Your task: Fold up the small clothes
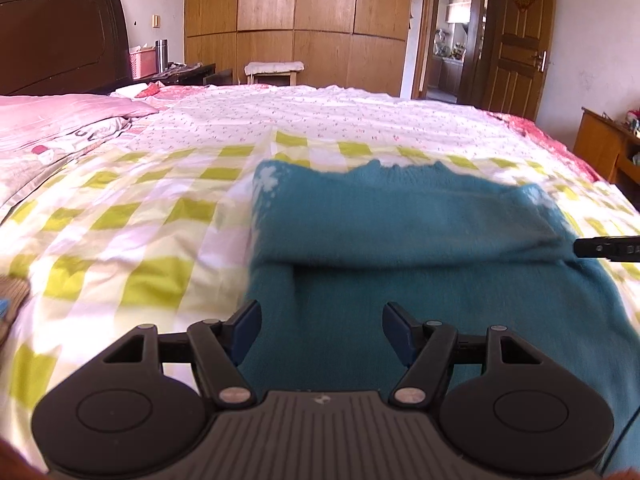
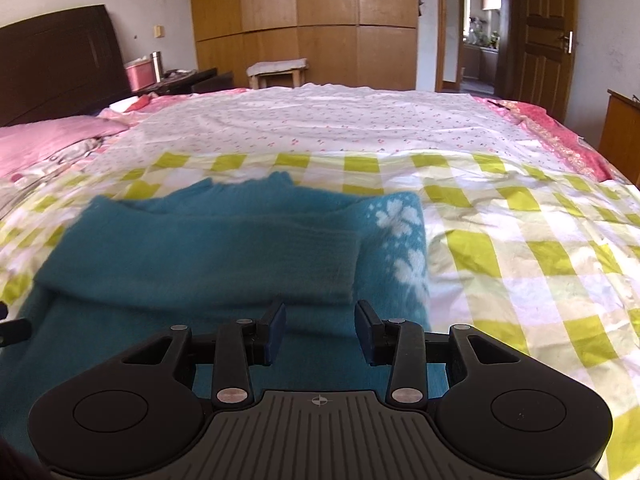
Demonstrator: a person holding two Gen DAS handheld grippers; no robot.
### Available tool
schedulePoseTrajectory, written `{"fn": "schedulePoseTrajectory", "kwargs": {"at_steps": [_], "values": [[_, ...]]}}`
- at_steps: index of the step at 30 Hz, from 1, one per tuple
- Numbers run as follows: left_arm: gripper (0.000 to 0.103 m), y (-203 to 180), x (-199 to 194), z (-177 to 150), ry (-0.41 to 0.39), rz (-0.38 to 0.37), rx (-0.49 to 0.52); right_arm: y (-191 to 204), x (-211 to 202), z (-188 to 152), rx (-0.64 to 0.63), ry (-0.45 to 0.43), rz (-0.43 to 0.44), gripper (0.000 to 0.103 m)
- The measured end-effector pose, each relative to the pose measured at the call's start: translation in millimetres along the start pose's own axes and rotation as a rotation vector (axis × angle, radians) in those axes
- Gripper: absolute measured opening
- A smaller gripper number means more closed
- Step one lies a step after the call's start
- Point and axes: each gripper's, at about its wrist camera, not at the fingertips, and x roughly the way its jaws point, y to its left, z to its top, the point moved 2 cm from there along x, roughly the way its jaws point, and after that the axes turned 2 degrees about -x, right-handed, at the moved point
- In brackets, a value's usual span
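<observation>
A teal knit sweater (image 1: 400, 240) with white flower patterns lies on the bed, its sleeves folded across the body. It also shows in the right wrist view (image 2: 200, 248). My left gripper (image 1: 320, 320) is open and empty, just above the sweater's near left part. My right gripper (image 2: 320, 320) is open and empty, above the sweater's near right part, by the white flowers (image 2: 404, 240). The right gripper's finger tip (image 1: 600, 246) shows at the right edge of the left wrist view.
The bed has a green-and-white checked sheet (image 2: 520, 240) and a floral sheet (image 2: 320, 124) beyond. Pink pillows (image 1: 60, 120) lie at the left by a dark headboard (image 1: 60, 36). A wooden wardrobe (image 1: 300, 20), a stool (image 1: 274, 70) and an open door (image 1: 516, 40) stand behind.
</observation>
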Motion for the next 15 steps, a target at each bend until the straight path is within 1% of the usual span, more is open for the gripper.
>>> {"fn": "schedulePoseTrajectory", "kwargs": {"at_steps": [4,9,15], "values": [[0.072,5,-24,-17,0.037,-0.008,0.001,-2,-31,-23,-0.014,0.034,0.035,0.038],[0.072,10,-52,-45,0.085,-0.015,-0.004,-9,-68,-61,-0.019,0.088,0.055,0.038],[0.072,7,-69,-70,0.124,-0.007,-0.020,-16,-94,-95,0.019,0.157,0.071,0.038]]}}
